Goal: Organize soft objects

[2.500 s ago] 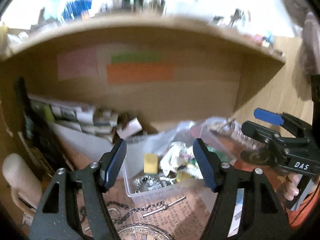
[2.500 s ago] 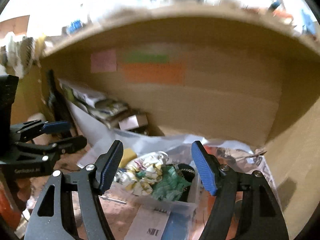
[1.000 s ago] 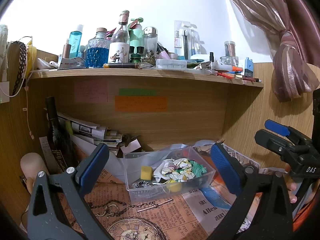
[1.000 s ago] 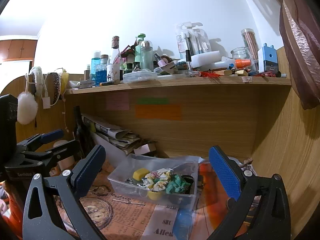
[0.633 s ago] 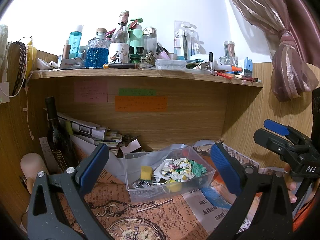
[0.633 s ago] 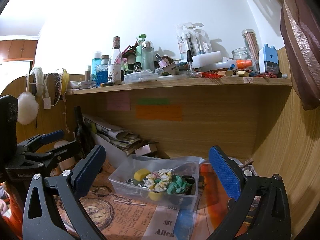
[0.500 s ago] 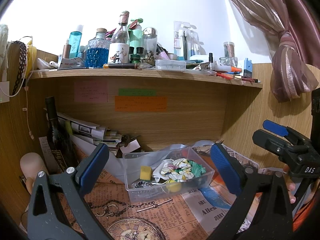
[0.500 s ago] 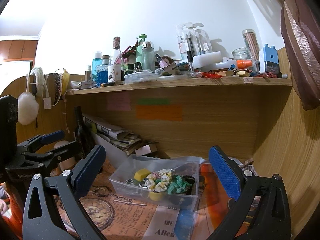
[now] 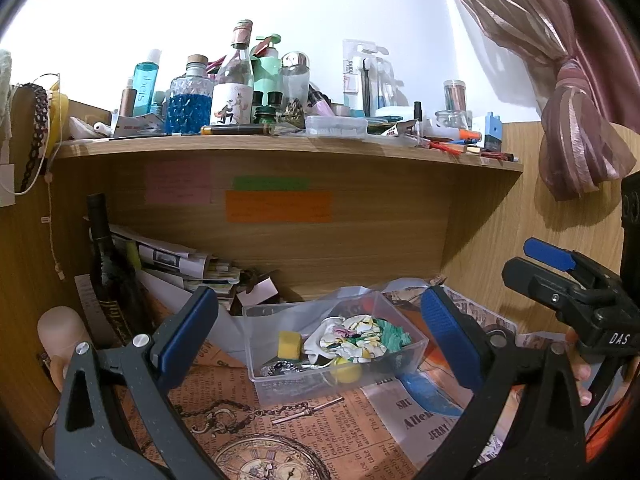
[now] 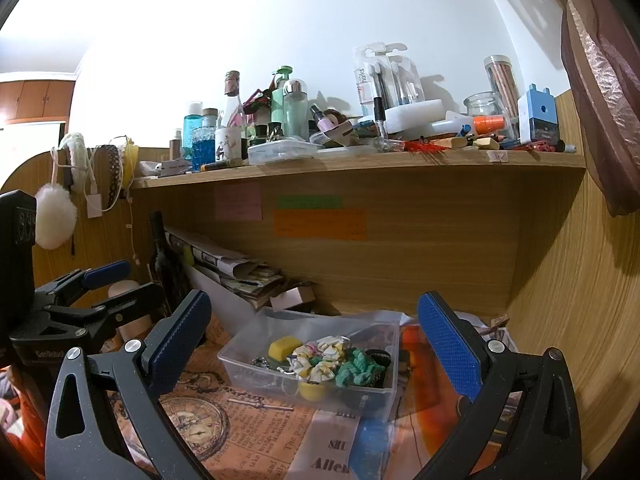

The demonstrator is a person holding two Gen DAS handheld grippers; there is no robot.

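Wood-grain panels wall in the desk nook in front of you, and vintage newspaper-print paper (image 9: 320, 432) covers the desktop. One clear plastic bin (image 9: 332, 344) sits on that paper near the back panel, between your two tools. Inside it you can count one yellow foam cube (image 9: 289, 345), one crumpled floral cloth (image 9: 352, 336), one knitted green piece (image 10: 356, 368) pressed against the cloth, one yellow ball (image 9: 346, 372) low against the front wall, and a small tangle of metal jewellery (image 9: 280, 368) in the near corner.

Your left gripper (image 9: 320, 336) is spread wide and holds nothing; your right gripper (image 10: 316, 338) is likewise wide apart and empty. Both hang short of the bin, touching none of it.

One chain with a small metal key (image 9: 308, 405) lies on the paper just in front of the bin. One dark glass bottle (image 9: 108, 272) stands upright at the left, beside a slumped stack of folded newspapers (image 9: 180, 264). Three sticky notes are on the back panel: one pink (image 9: 178, 188), one green (image 9: 272, 183), one orange (image 9: 279, 207). One shelf (image 9: 280, 146) above is crowded with bottles and jars. One striped satin curtain (image 9: 576, 136) is knotted at the right.
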